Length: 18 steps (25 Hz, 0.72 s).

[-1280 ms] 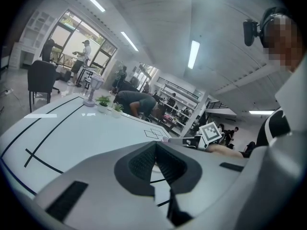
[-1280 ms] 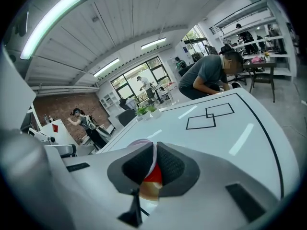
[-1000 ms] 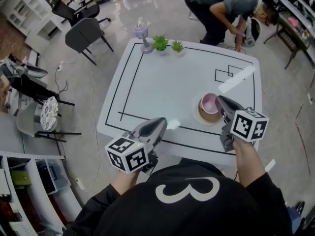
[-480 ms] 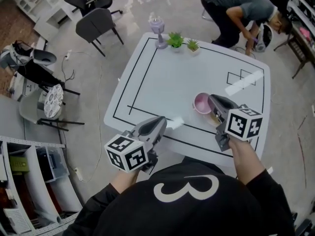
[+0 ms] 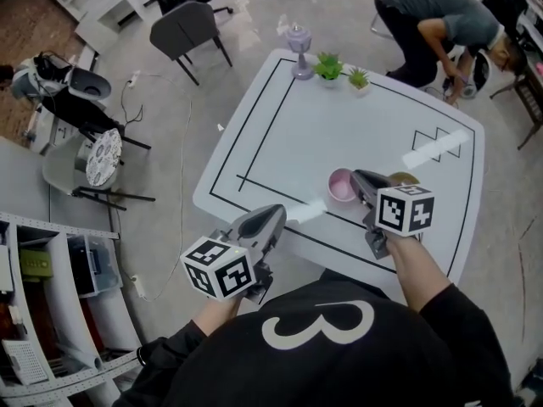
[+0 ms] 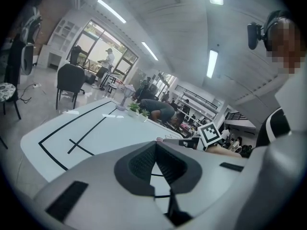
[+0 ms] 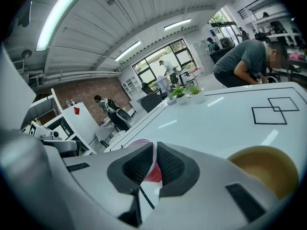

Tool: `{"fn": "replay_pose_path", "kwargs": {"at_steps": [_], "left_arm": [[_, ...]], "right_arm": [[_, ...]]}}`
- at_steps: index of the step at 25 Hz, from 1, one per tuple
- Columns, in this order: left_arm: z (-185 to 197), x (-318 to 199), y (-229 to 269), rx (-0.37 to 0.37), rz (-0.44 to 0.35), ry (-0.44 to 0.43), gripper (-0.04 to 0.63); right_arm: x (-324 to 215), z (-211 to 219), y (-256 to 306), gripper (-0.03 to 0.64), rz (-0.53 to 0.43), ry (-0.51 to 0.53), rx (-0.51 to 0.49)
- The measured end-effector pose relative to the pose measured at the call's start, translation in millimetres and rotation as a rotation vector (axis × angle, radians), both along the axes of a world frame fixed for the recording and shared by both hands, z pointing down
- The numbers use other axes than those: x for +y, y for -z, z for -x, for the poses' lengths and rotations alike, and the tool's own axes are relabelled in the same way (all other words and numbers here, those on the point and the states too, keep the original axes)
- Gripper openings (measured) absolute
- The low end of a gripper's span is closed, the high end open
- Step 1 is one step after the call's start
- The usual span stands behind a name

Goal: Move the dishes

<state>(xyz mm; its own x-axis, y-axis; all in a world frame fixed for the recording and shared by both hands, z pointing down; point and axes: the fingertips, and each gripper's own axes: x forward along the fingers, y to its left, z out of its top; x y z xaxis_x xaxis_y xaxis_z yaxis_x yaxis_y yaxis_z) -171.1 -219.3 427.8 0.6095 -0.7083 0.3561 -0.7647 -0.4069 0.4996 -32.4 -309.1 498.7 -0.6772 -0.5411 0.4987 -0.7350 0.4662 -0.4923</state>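
A pink bowl [image 5: 340, 186] is near the front right of the white table [image 5: 288, 134]. My right gripper [image 5: 361, 179] is shut on its rim; in the right gripper view the jaws [image 7: 154, 159] pinch the bowl's edge [image 7: 154, 173]. A tan bowl [image 5: 405, 178] sits just right of it, partly hidden behind the marker cube, and shows as a tan bowl [image 7: 266, 169] at the right gripper's lower right. My left gripper [image 5: 273, 216] hovers over the table's front edge, shut and empty, its jaws [image 6: 156, 146] pressed together.
Two small potted plants [image 5: 329, 64] [image 5: 359, 78] and a purple stemmed ornament [image 5: 297, 41] stand at the table's far edge. A person [image 5: 433, 19] bends over beyond the far right corner. A grey chair [image 5: 188, 29] stands at far left, shelving [image 5: 51, 312] to my left.
The right gripper has carried the pink bowl leftward, off the tan bowl it was sitting in. The left gripper has stayed in place.
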Motion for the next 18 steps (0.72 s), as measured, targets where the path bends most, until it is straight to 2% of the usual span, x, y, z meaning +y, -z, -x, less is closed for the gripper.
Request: {"fn": "replay_pose_path", "kwargs": {"at_steps": [11, 18], "left_arm": [[12, 6, -1, 0.004, -0.002, 0.03, 0.003], [9, 3, -3, 0.003, -0.007, 0.036, 0.003]], "right_arm": [[-1, 10, -9, 0.034, 0.009, 0.018, 0.033], [-3, 10, -2, 0.143, -0.009, 0.031, -0.009]]}}
